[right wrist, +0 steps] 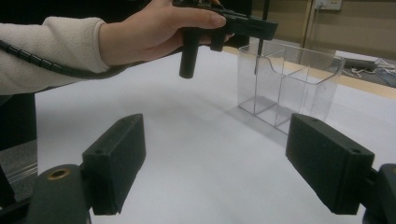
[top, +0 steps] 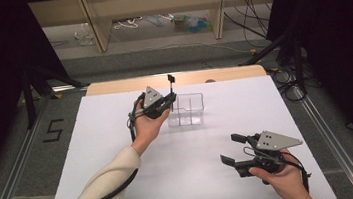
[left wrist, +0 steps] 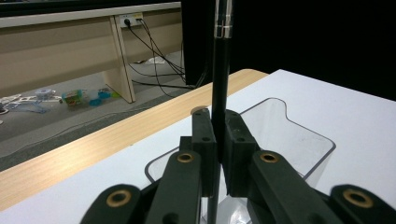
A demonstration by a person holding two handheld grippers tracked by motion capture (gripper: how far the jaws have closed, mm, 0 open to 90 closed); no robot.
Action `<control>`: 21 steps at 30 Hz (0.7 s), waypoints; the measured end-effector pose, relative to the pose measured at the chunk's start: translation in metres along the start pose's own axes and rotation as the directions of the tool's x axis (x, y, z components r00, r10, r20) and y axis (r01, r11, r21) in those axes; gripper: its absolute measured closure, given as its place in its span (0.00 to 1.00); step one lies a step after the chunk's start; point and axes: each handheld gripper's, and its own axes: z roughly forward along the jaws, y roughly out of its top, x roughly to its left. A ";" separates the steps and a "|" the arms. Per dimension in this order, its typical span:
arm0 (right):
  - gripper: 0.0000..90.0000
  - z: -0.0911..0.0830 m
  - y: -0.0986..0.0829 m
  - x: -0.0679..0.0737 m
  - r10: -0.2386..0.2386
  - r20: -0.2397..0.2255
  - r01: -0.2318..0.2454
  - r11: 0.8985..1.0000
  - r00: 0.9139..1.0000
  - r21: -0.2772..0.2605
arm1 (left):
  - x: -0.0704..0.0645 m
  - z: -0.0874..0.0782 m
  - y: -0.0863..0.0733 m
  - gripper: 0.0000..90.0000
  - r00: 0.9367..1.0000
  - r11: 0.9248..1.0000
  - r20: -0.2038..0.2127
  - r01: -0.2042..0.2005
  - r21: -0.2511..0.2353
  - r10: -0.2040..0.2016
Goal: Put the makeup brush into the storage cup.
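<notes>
1. The left gripper (top: 168, 99) pinches a black pen (left wrist: 220, 70) upright over the clear divided holder (top: 186, 109) near the bench's far edge.
2. The pen's top is cut off in the left gripper view.
3. The right gripper (top: 230, 149) is spread wide near the bench's near right corner.

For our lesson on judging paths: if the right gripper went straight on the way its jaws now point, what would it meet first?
Probably the clear plastic holder. The right gripper is open and points over bare white table toward it and the left gripper; depth is hard to judge, so it could pass just beside it.
</notes>
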 end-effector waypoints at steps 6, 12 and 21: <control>0.23 0.000 0.000 0.000 -0.003 0.006 0.003 1.000 1.000 0.001 | 0.005 -0.001 -0.001 0.89 1.000 1.000 0.010 -0.011 0.010 0.011; 0.23 -0.001 0.000 0.002 0.017 0.002 -0.017 1.000 1.000 0.014 | 0.009 -0.008 0.001 0.31 0.996 0.996 0.039 -0.079 0.051 0.077; 0.23 -0.001 0.000 0.002 0.028 -0.005 -0.028 1.000 1.000 0.002 | 0.006 -0.023 0.000 0.17 0.996 0.995 0.046 -0.079 0.056 0.076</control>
